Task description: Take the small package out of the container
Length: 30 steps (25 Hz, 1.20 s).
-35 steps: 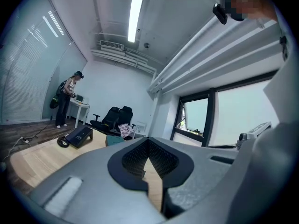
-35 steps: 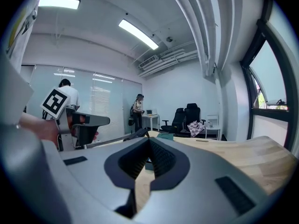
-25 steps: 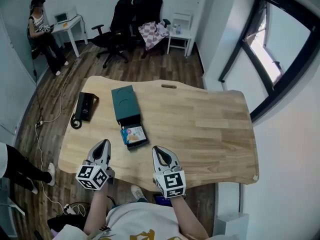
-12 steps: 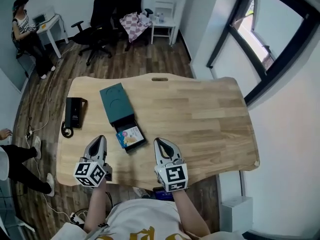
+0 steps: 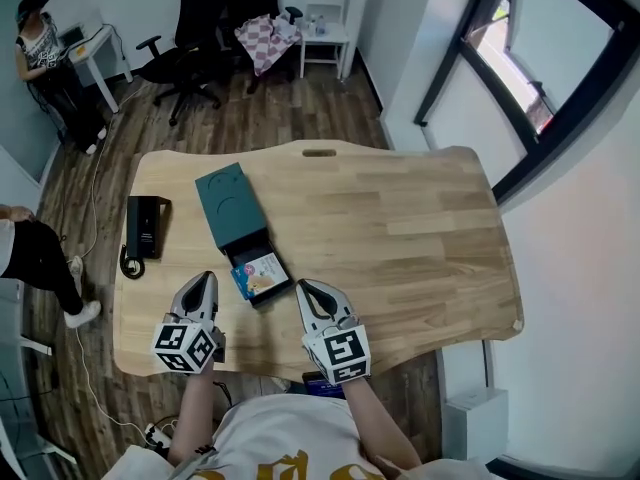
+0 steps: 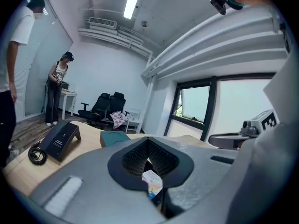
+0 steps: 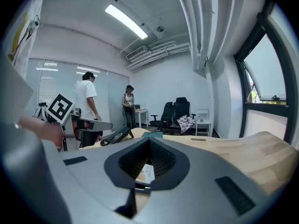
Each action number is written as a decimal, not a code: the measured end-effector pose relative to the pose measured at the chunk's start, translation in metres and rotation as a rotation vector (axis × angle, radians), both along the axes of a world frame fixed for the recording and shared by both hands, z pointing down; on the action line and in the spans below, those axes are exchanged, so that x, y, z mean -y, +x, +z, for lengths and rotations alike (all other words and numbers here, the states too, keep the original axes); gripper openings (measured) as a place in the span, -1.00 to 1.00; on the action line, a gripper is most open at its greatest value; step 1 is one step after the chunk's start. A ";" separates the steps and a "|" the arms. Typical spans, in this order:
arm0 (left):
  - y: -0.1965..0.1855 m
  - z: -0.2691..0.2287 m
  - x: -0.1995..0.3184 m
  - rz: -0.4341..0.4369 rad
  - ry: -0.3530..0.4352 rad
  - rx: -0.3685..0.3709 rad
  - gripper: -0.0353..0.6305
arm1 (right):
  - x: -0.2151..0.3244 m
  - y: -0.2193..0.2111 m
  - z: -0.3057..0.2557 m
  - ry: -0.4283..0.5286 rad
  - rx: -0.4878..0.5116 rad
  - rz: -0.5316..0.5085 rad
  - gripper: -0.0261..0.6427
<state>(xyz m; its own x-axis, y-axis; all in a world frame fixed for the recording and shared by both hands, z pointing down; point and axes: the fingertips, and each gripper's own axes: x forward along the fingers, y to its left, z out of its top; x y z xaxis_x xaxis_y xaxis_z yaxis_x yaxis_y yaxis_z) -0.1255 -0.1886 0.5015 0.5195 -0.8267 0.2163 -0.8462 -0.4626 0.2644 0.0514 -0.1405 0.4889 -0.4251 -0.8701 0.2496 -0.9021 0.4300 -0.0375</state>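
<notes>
Left tool [image 5: 203, 282] and right tool [image 5: 307, 290] are closed and empty, near the small package [image 5: 262, 270] lying in the open container [image 5: 228, 203].

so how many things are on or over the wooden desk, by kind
teal rectangular box with open black drawer: 1
small colourful package: 1
black wedge-shaped device with cable: 1
left hand-held gripper, right hand-held gripper: 2
total: 5

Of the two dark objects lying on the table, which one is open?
The teal container: its drawer is slid out at the near end, showing the small package. The black device at the left edge shows no opening.
</notes>
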 end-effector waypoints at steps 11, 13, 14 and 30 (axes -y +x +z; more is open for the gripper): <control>0.006 0.034 0.011 0.014 -0.078 0.042 -0.89 | 0.020 -0.001 0.032 -0.092 0.047 -0.011 -0.91; 0.008 0.044 0.010 0.015 -0.101 0.036 -0.89 | 0.020 -0.003 0.039 -0.117 0.062 -0.023 -0.91; 0.009 0.049 0.010 0.014 -0.111 0.038 -0.89 | 0.021 -0.003 0.043 -0.128 0.068 -0.029 -0.91; 0.020 0.128 0.009 0.019 -0.346 -0.017 -0.56 | 0.035 0.006 0.096 -0.266 0.073 -0.053 -0.91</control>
<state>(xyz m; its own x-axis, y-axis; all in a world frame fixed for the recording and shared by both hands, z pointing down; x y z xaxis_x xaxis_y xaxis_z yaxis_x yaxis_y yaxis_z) -0.1058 -0.1976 0.6292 0.5401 -0.6962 0.4728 -0.8323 -0.3588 0.4225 0.0571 -0.1752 0.5851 -0.4941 -0.7538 0.4332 -0.8690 0.4432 -0.2200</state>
